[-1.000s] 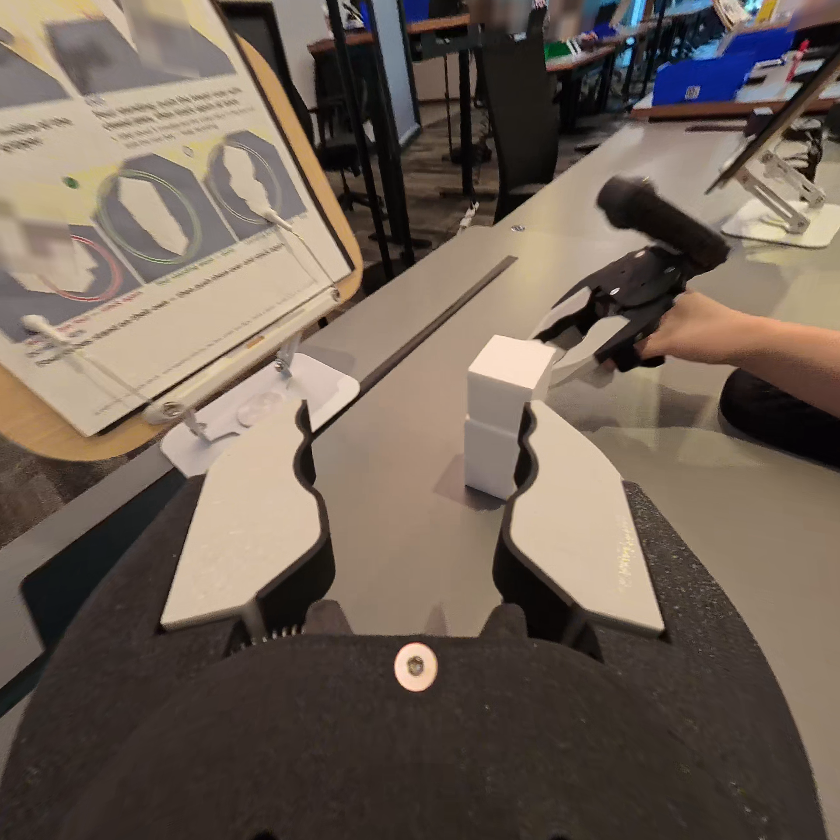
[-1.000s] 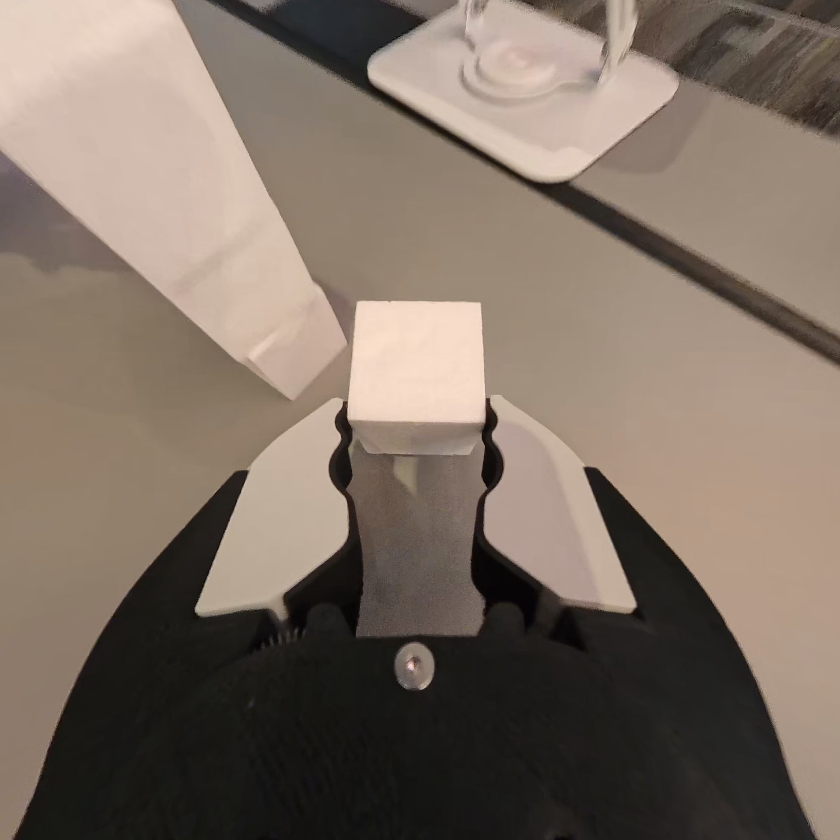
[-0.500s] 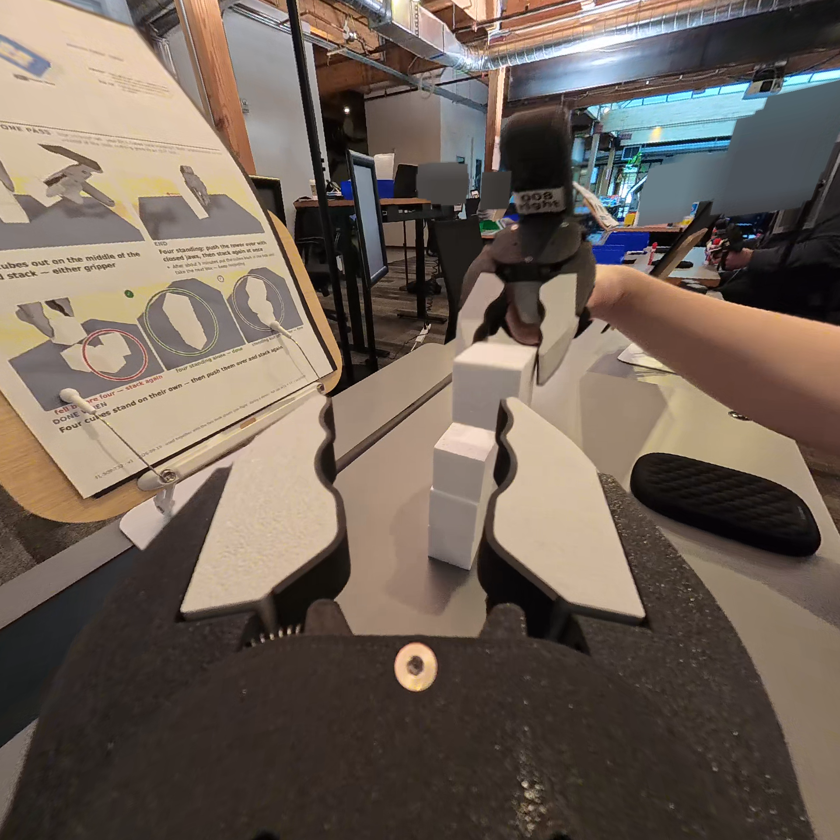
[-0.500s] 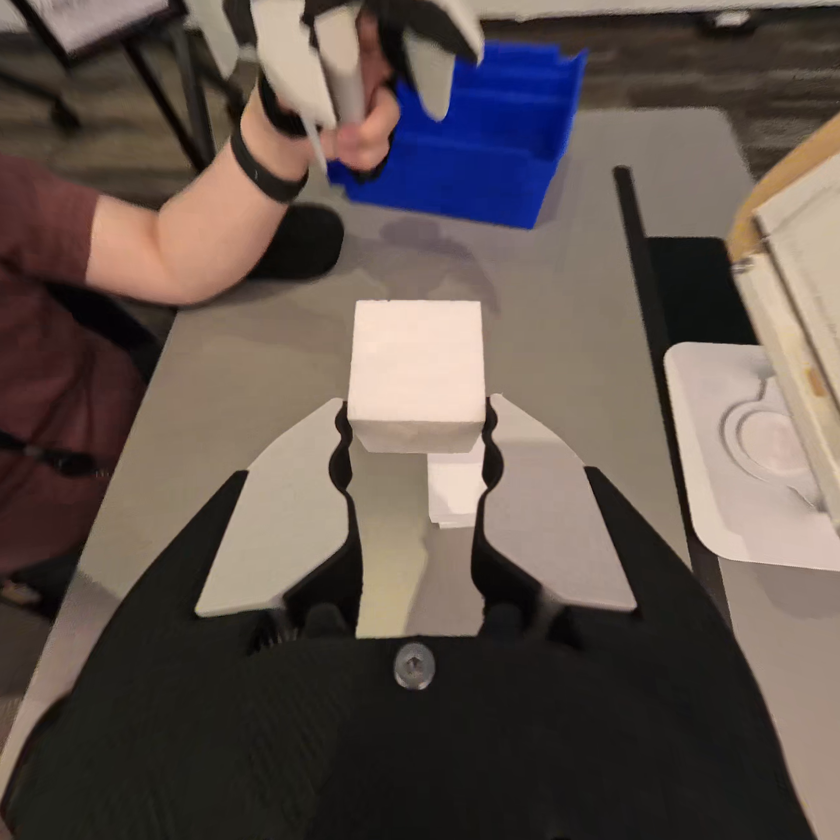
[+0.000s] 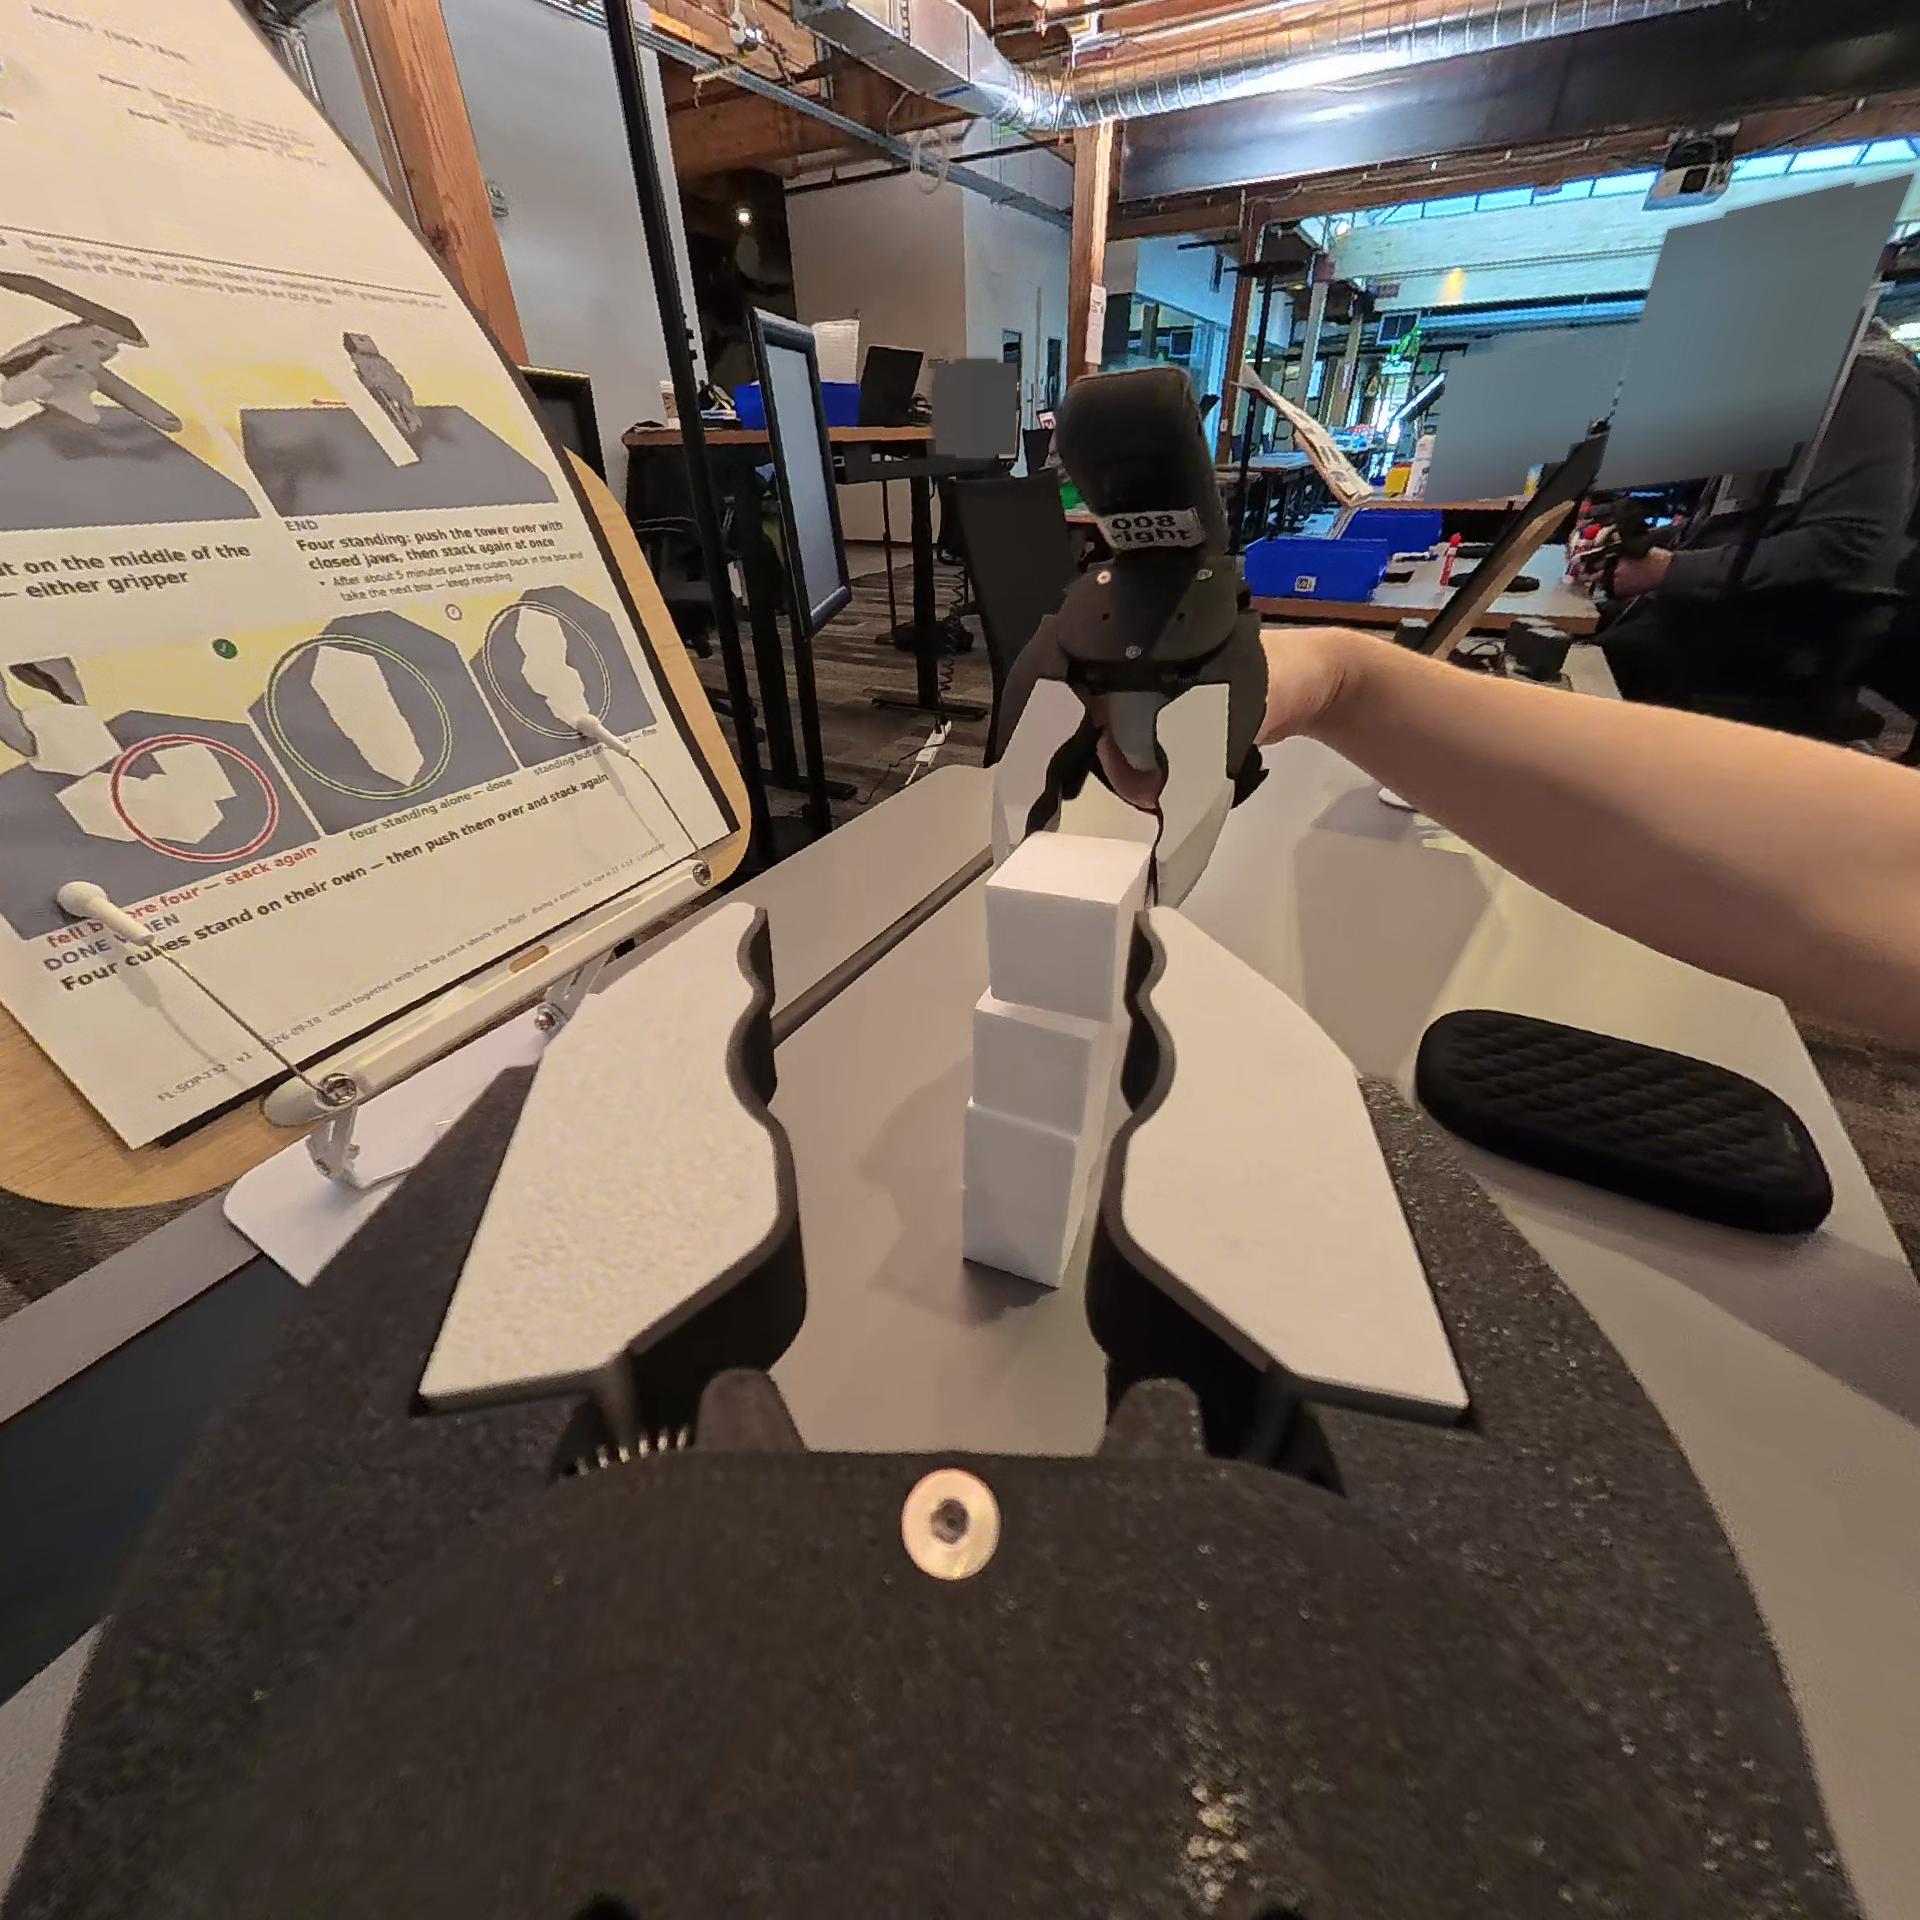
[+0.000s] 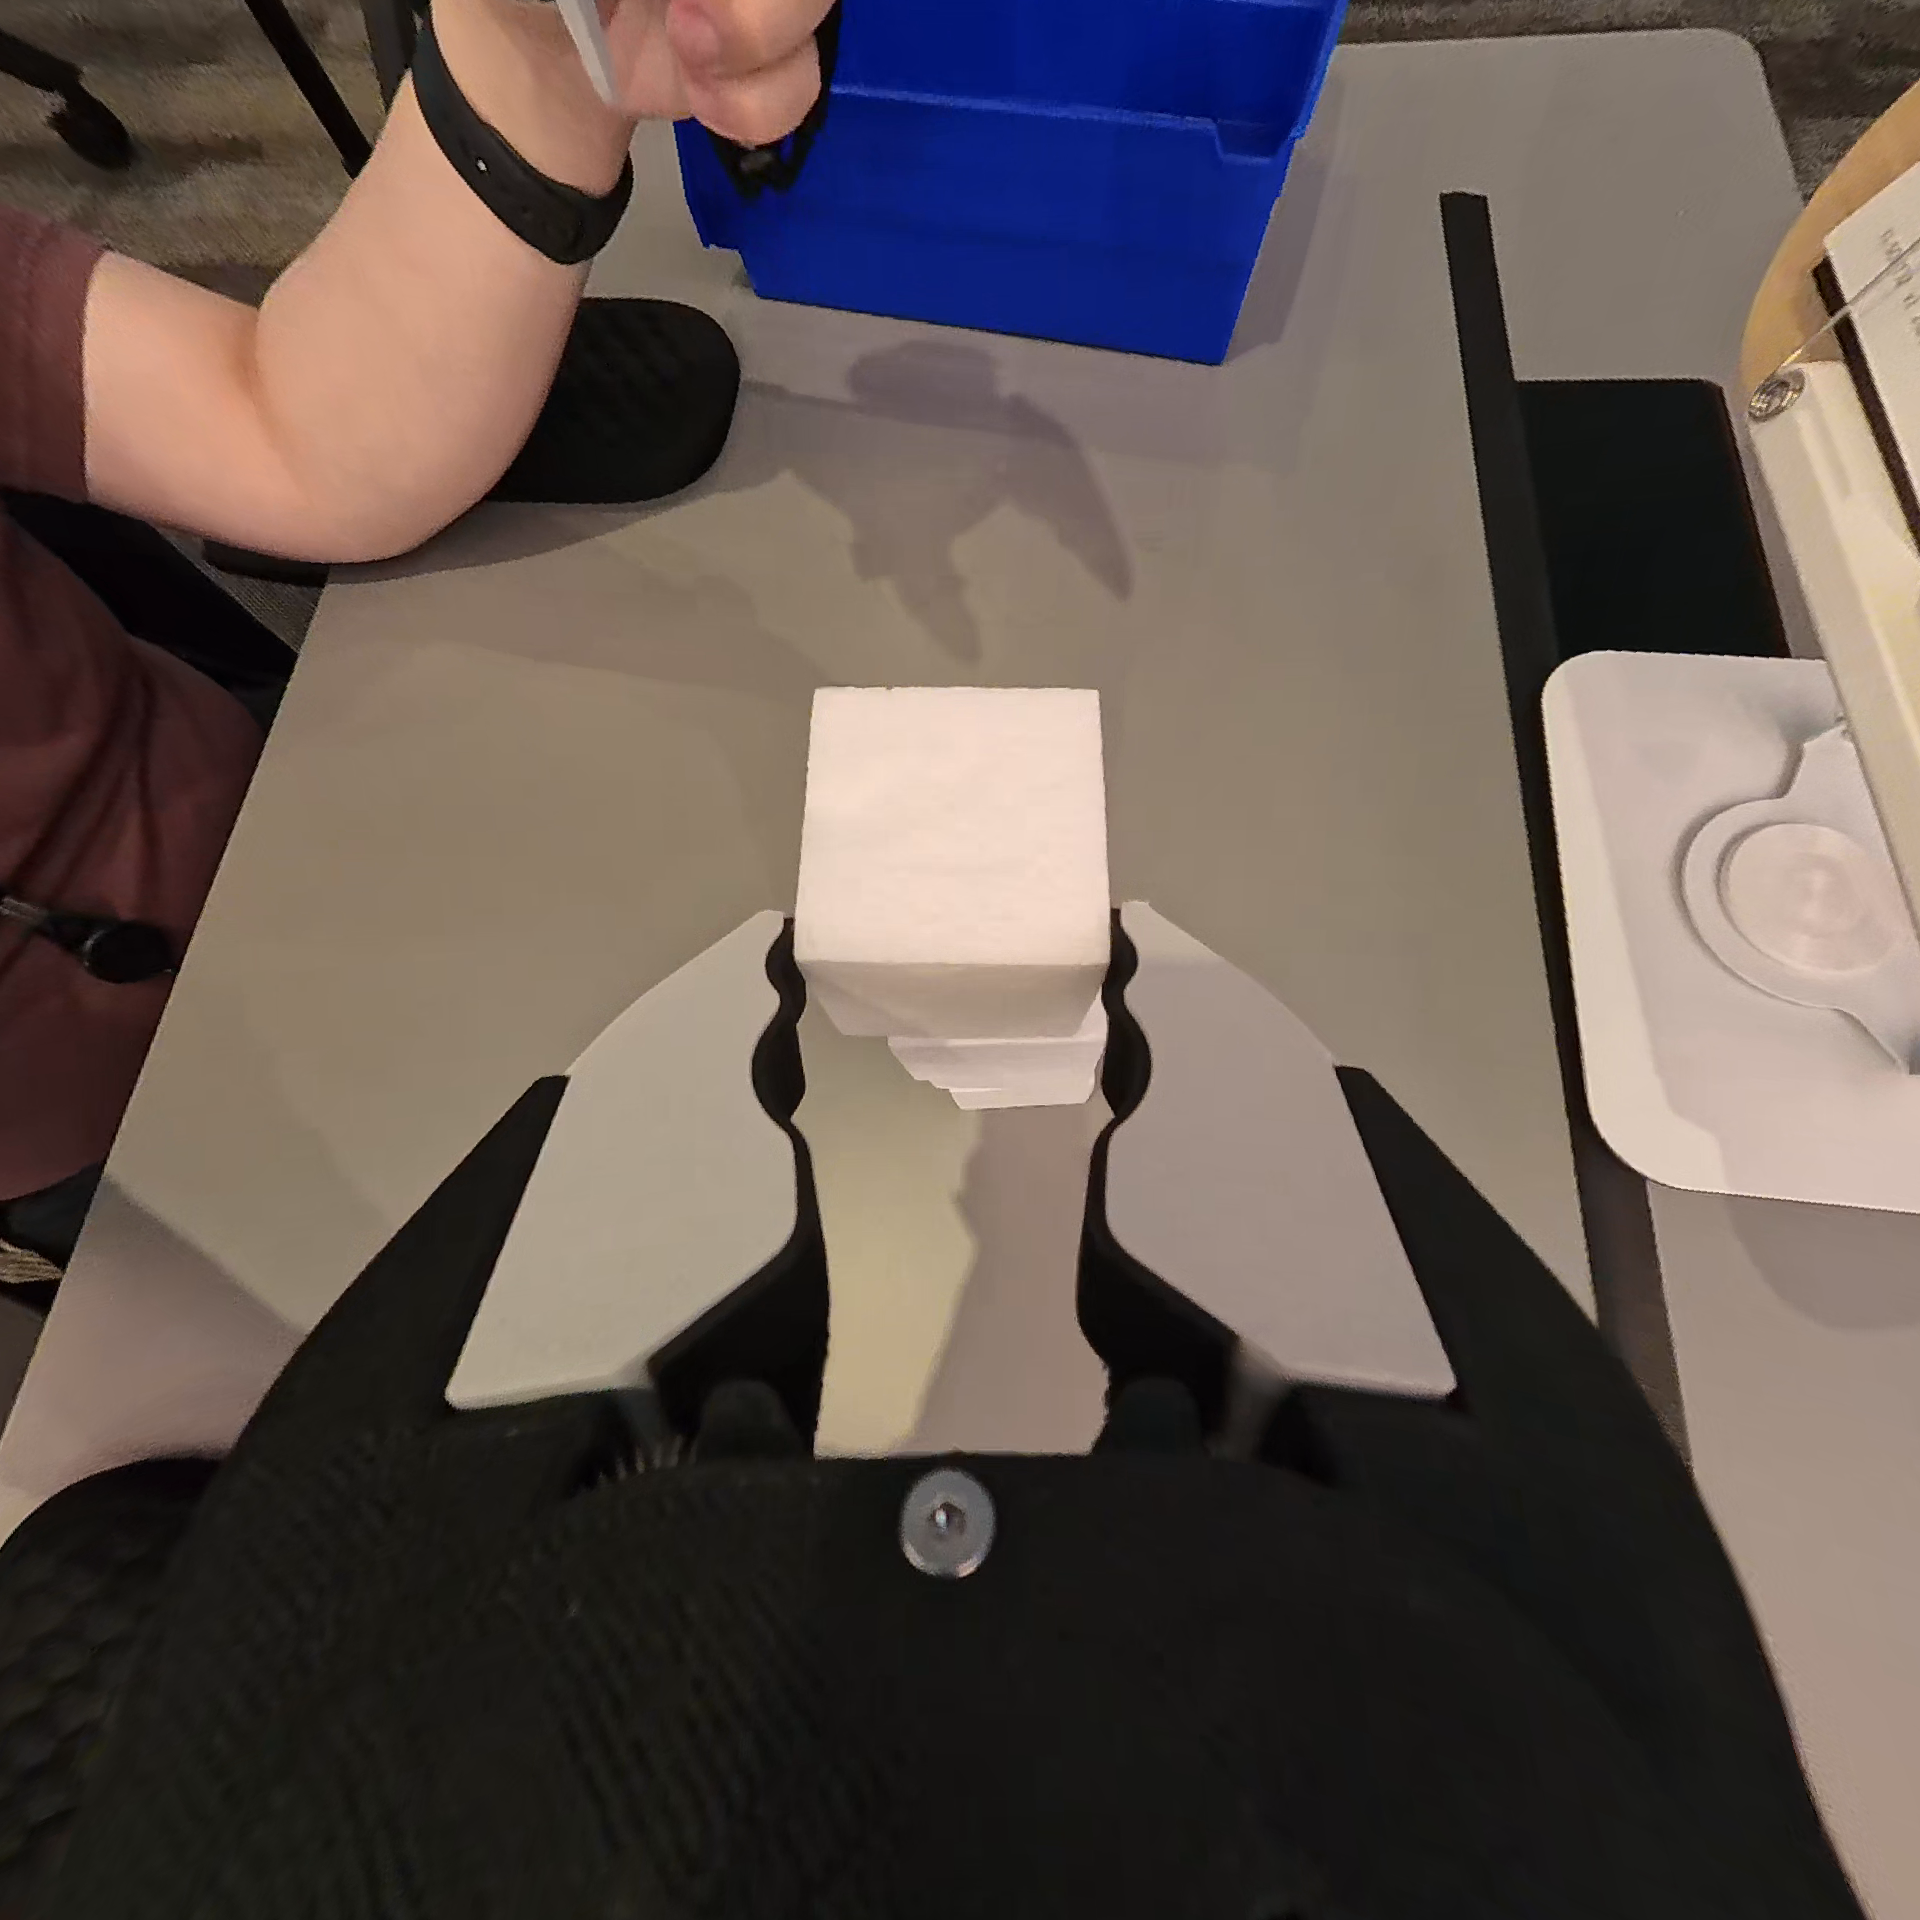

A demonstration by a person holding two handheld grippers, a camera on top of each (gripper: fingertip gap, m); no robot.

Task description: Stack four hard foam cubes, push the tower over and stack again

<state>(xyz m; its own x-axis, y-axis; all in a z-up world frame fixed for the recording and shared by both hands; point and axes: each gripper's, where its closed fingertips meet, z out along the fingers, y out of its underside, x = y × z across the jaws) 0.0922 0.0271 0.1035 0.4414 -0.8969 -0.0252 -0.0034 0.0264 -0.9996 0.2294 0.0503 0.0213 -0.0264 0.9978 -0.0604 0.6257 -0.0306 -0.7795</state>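
Observation:
A tower of three white foam cubes [image 5: 1029,1195] stands on the grey table [image 5: 894,1351]. My right gripper [image 5: 1091,847] comes down from above and is shut on the top cube [image 5: 1055,935]. That cube sits on the middle cube, shifted slightly to one side. In the right wrist view the top cube [image 6: 951,831] is clamped between the right gripper's [image 6: 951,909] fingertips, and the stepped edges of the lower cubes [image 6: 1013,1070] show beneath. My left gripper [image 5: 951,925] is open and empty just in front of the tower; its right finger hides part of it.
An instruction board [image 5: 312,623] leans on a white stand base [image 6: 1714,935] at one side of the table. A blue bin [image 6: 997,177] stands beyond the tower. A black padded wrist rest [image 5: 1621,1122] lies near the person's forearm [image 5: 1610,831]. A black groove [image 6: 1486,468] runs along the table. One gripper's finger ends stand about 15 centimeters off the other's. The black groove [image 6: 1486,468] sits 35 centimeters or so from the ends of my left fingers.
My right gripper carried its cube from beside the two-cube tower to above it, then lowered it onto the top. My left gripper stayed open and tilted up.

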